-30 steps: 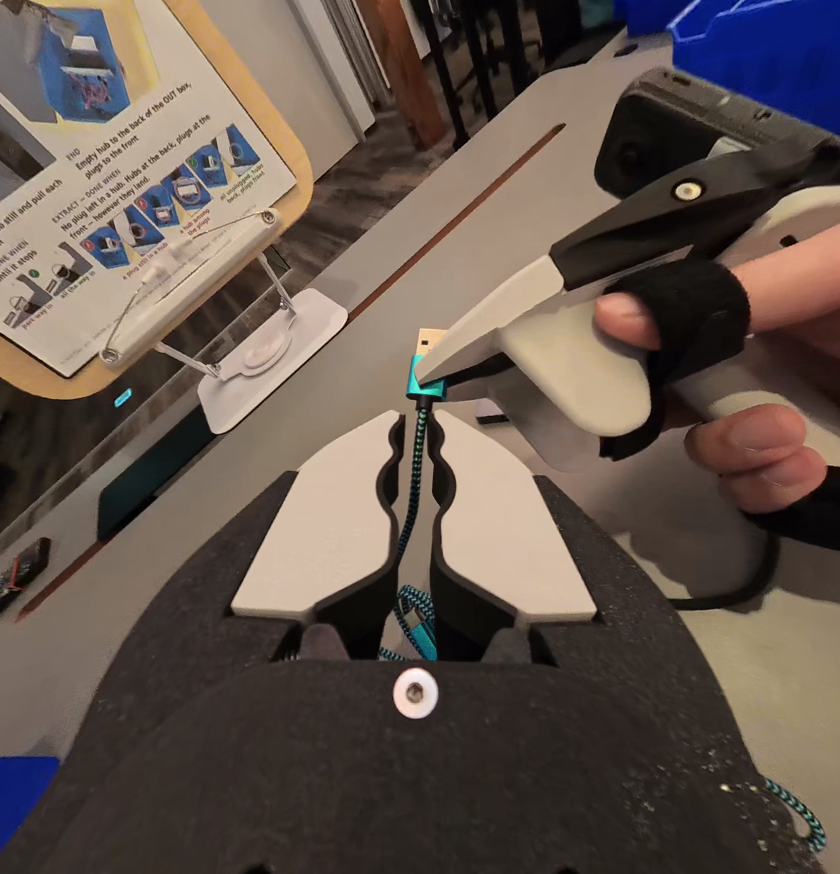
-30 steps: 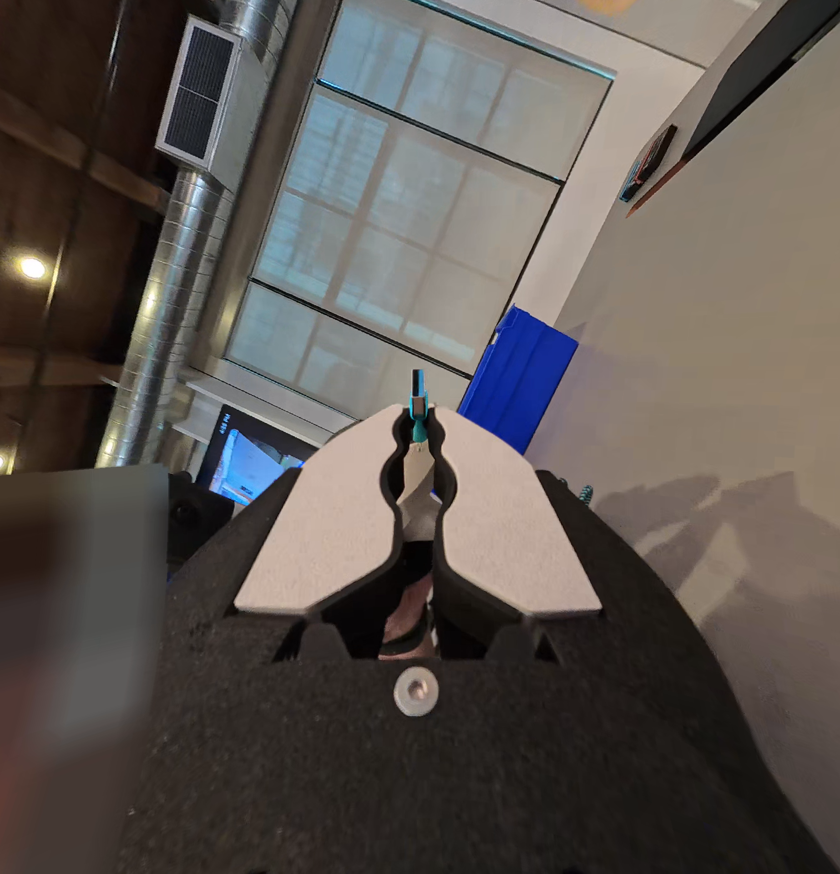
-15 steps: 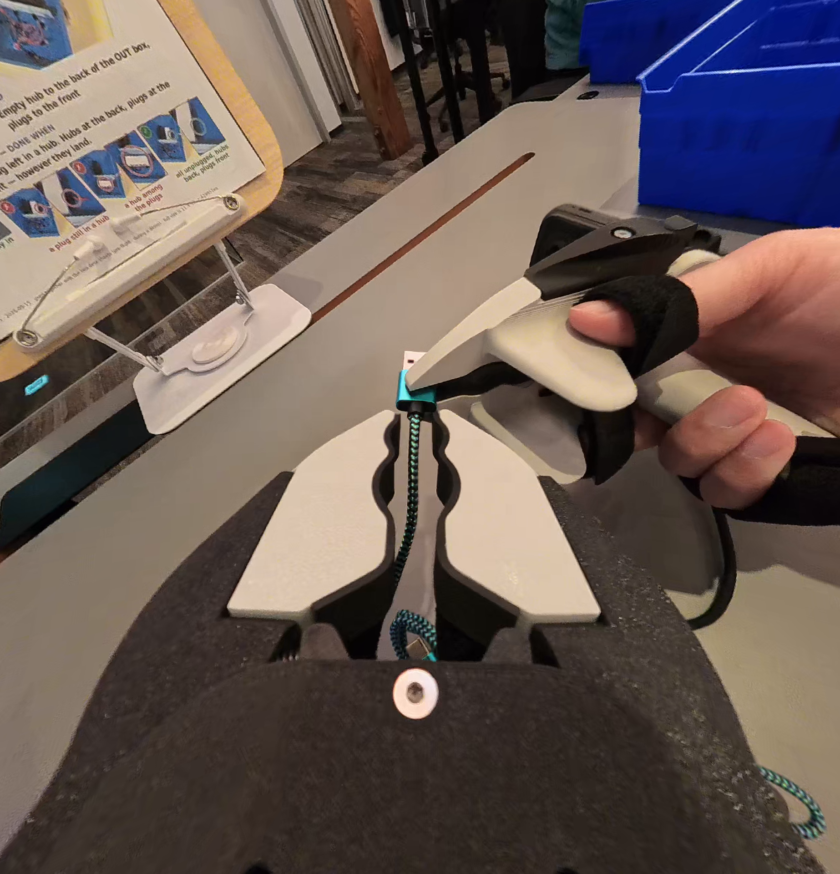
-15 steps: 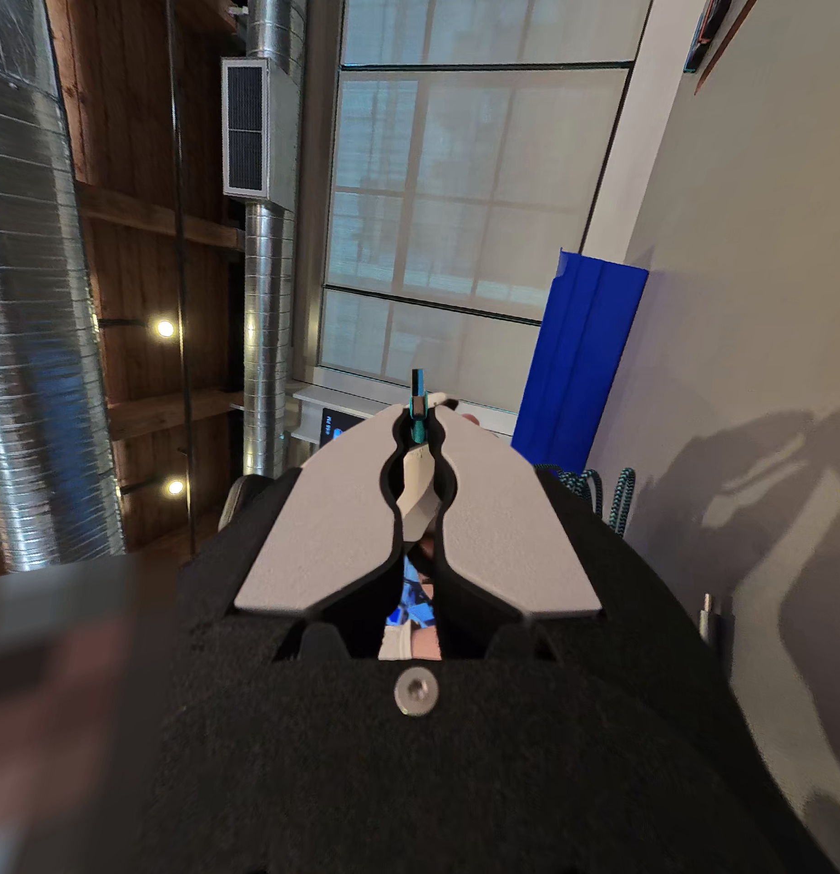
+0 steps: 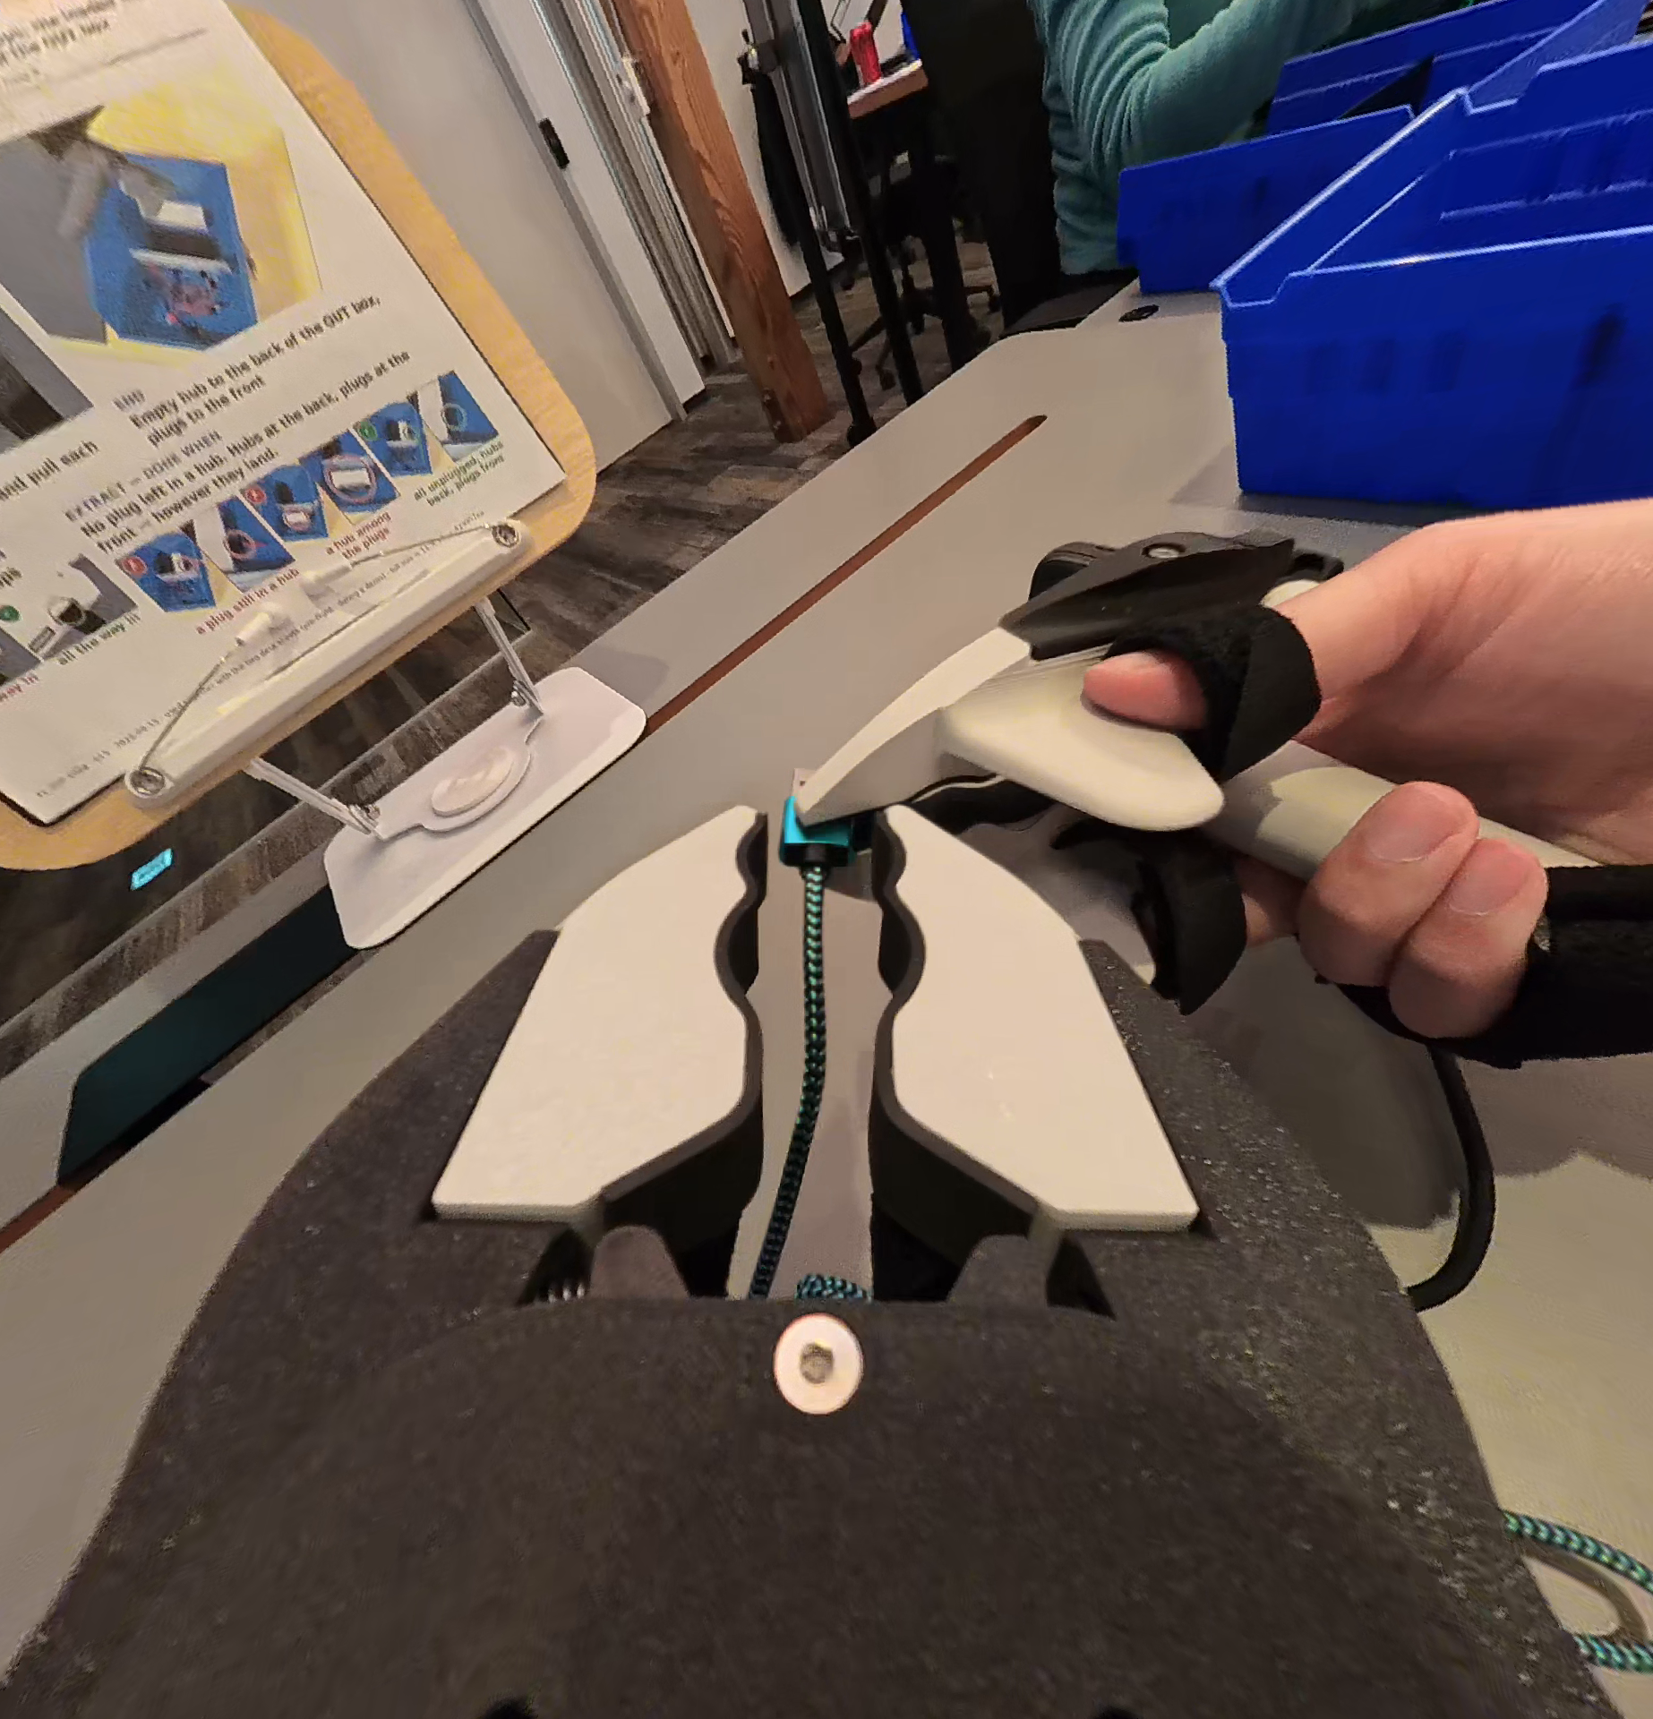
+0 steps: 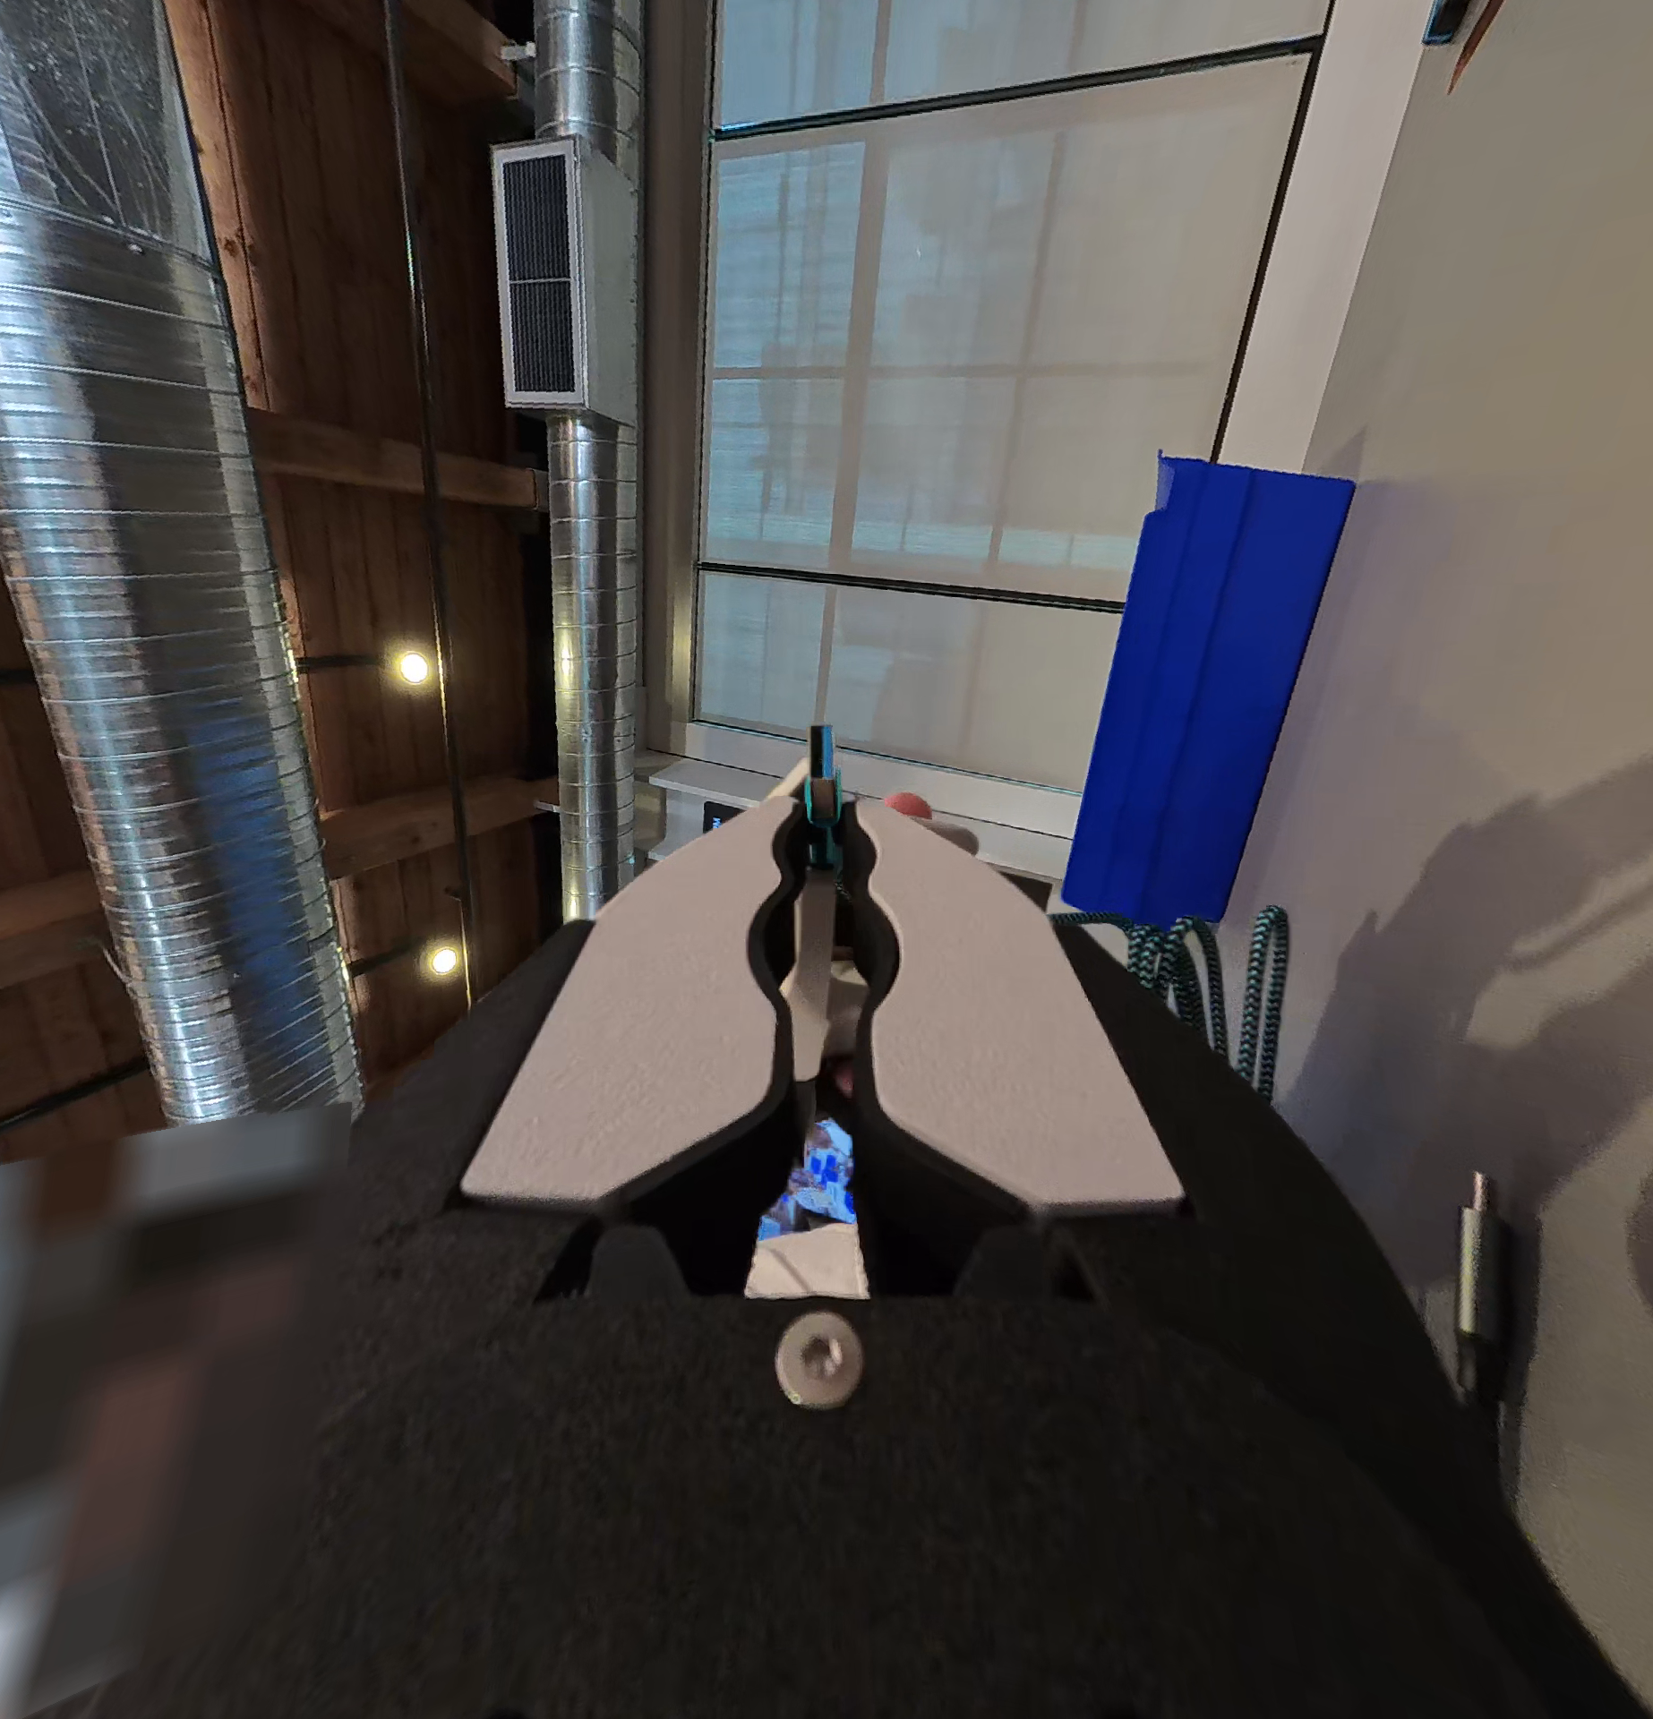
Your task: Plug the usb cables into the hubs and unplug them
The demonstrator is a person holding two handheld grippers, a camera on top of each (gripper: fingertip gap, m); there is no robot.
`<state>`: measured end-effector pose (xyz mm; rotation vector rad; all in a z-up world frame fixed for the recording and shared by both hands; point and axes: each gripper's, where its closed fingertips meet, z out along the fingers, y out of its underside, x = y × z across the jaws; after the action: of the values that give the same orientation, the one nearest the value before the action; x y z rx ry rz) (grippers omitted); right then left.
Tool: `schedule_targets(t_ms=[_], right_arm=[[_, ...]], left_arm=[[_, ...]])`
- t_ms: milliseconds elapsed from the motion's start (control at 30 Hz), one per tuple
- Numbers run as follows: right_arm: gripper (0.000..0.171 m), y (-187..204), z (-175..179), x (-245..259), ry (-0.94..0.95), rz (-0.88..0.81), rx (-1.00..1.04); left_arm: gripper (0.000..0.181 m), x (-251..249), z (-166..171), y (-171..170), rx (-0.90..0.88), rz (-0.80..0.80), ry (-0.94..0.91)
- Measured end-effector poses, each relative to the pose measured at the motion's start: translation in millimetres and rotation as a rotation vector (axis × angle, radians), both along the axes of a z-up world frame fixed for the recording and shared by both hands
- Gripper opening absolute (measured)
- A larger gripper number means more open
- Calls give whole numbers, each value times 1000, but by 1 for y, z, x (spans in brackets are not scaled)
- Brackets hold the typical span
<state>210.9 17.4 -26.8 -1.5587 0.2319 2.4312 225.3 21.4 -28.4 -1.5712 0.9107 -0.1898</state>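
Handed the teal metal USB plug [image 5: 815,837] across, above the grey table [image 5: 897,521].
Left gripper [image 5: 818,842] parted around the teal-and-black braided cable [image 5: 809,1023]; right gripper [image 6: 823,819] clamped on plug; best kept square before release.

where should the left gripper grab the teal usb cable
On the braided cable just behind the teal plug, closing from both sides. It already runs straight between the open left gripper's fingers, and the right gripper pinches the plug itself.

Plug [image 5: 815,831] tip hidden behind right claw [image 5: 827,807]; instruction sheet [image 5: 199,391] cut off at frame edge.
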Motion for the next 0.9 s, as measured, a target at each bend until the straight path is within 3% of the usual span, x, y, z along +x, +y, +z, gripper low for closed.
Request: schedule_targets(t_ms=[633,900], right_arm=[[6,-2,1,3,44,16,-20],[10,-5,6,2,10,32,66]], left_arm=[[17,3,-2,-1,-8,-30,4],[15,1,3,-5,-23,-42,-21]])
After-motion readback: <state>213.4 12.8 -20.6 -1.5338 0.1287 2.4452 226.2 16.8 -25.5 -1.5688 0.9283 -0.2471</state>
